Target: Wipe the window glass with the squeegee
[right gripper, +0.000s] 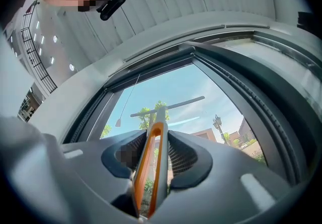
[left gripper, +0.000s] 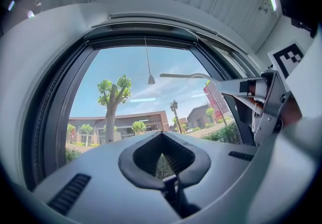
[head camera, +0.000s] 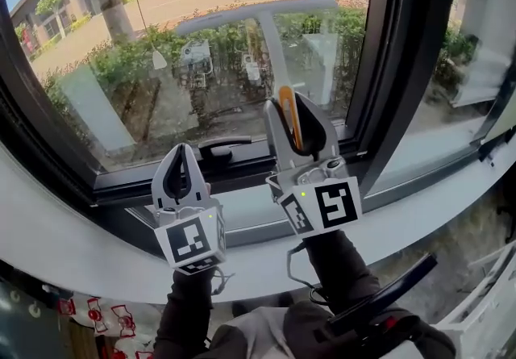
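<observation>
Right gripper (head camera: 292,107): your jaws are pinched onto the squeegee (head camera: 270,47), gripping its orange-and-grey handle.
Squeegee: standing upright, with its blade across the top, high on the glass (head camera: 105,75) and a touch tilted.
Left gripper (head camera: 184,154): your jaws are closed together with nothing between them.
Left position: low, just in front of the window handle (head camera: 224,143) and beside your right gripper.
</observation>
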`<state>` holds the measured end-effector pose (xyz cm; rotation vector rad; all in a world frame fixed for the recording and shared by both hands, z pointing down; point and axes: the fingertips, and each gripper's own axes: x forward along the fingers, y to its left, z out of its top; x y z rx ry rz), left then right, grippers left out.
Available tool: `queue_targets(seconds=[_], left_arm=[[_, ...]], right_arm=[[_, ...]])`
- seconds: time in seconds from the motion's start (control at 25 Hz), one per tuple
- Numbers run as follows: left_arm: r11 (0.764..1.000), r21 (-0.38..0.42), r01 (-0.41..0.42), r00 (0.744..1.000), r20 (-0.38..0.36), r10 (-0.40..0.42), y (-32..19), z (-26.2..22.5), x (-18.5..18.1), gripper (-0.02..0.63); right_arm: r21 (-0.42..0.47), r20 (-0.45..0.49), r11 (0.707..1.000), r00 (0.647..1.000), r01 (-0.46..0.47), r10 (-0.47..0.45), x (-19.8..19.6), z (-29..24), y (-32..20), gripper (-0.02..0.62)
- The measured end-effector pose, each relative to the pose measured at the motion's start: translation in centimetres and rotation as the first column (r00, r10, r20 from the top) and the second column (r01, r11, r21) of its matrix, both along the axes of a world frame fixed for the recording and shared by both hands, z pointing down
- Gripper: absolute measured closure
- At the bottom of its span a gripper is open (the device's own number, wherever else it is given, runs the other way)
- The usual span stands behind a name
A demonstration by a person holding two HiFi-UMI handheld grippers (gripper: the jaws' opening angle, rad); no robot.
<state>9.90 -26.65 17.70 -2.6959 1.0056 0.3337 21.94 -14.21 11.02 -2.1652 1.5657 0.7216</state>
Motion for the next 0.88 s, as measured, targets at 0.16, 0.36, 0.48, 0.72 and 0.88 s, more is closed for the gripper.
queue_targets(seconds=[0.16,0.36,0.48,0.72,0.88], left_arm=[[1.000,0.008,-0.017,1.000,-0.024,0.017,-1.2,-0.6,-0.8,0.606],[0.999,0.035,-0.026,1.000,-0.002,0.026,-2.7,-0.7,-2.5,0.606],[0.999,0.033,-0.036,0.999,0.005,0.036,-2.9,-1.0,-3.2,0.606],[0.998,0.040,-0.045,0.997,0.059,0.043,-3.2,-0.4,-3.8,0.606],[0.999,0.037,-0.037,0.998,0.055,0.035,-3.6,-0.4,-4.4,0.606]], right_arm=[[0.029,-0.008,0.999,1.000,-0.024,0.024,-0.8,-1.1,-1.6,0.468],[0.046,-0.013,0.998,0.999,-0.041,0.042,-1.9,-1.9,-3.0,0.468],[0.042,-0.006,0.998,0.999,-0.047,0.047,-2.3,-2.0,-3.7,0.468],[0.020,-0.009,0.999,0.999,-0.050,0.050,-2.8,-1.8,-5.2,0.468],[0.008,0.003,0.999,0.999,-0.052,0.052,-2.5,-1.5,-6.1,0.468]])
